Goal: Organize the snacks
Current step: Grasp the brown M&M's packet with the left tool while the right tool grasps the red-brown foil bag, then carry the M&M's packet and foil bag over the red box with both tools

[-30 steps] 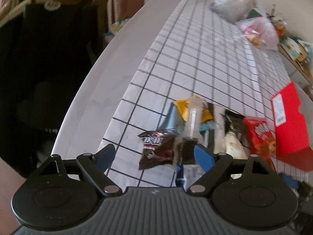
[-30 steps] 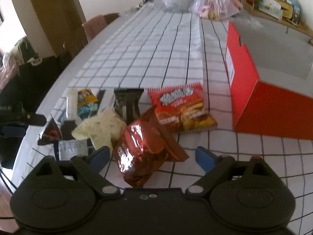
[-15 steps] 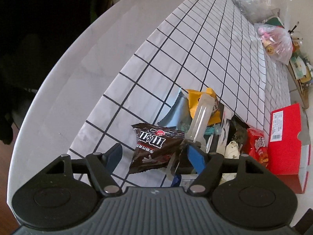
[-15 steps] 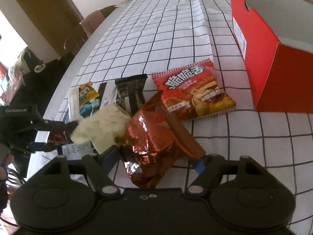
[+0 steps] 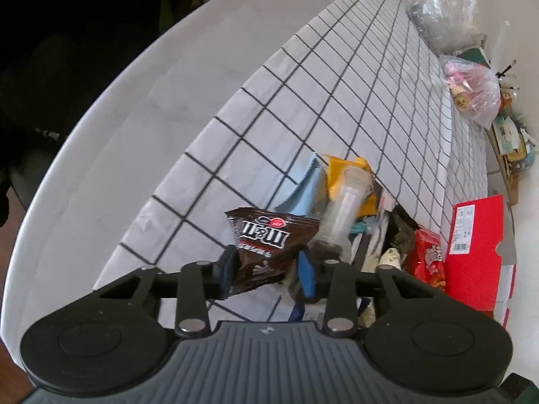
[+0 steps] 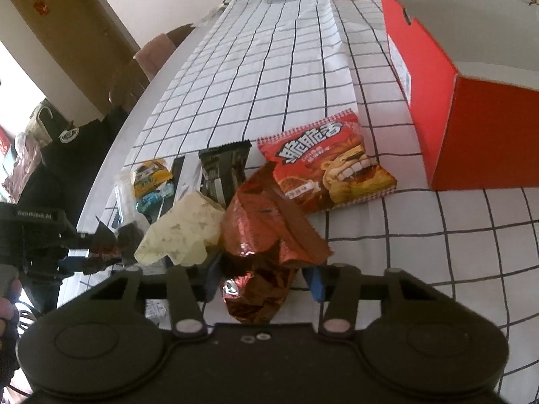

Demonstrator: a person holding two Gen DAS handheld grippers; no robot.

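In the left wrist view my left gripper point(image 5: 267, 274) is shut on a brown M&M's bag point(image 5: 269, 240) at the near-left end of a snack pile on the checked cloth. In the right wrist view my right gripper point(image 6: 264, 281) is shut on a shiny copper-red foil bag point(image 6: 266, 245). A red snack pack with cartoon teeth point(image 6: 331, 166) lies just beyond it. A cream packet point(image 6: 183, 232), a dark bar wrapper point(image 6: 224, 168) and a yellow pack point(image 6: 151, 176) lie to the left. An open red box point(image 6: 448, 101) stands at the right; it also shows in the left wrist view point(image 5: 475, 239).
The round white table's edge point(image 5: 101, 155) curves along the left. Clear plastic bags point(image 5: 468, 94) of goods sit at the table's far end. A chair point(image 6: 158, 54) and a dark bag stand beyond the left edge. The left gripper point(image 6: 43, 239) shows at the right view's left.
Both grippers have moved down onto the pile and closed: the left onto the M&M's bag, the right onto the copper-red foil bag.
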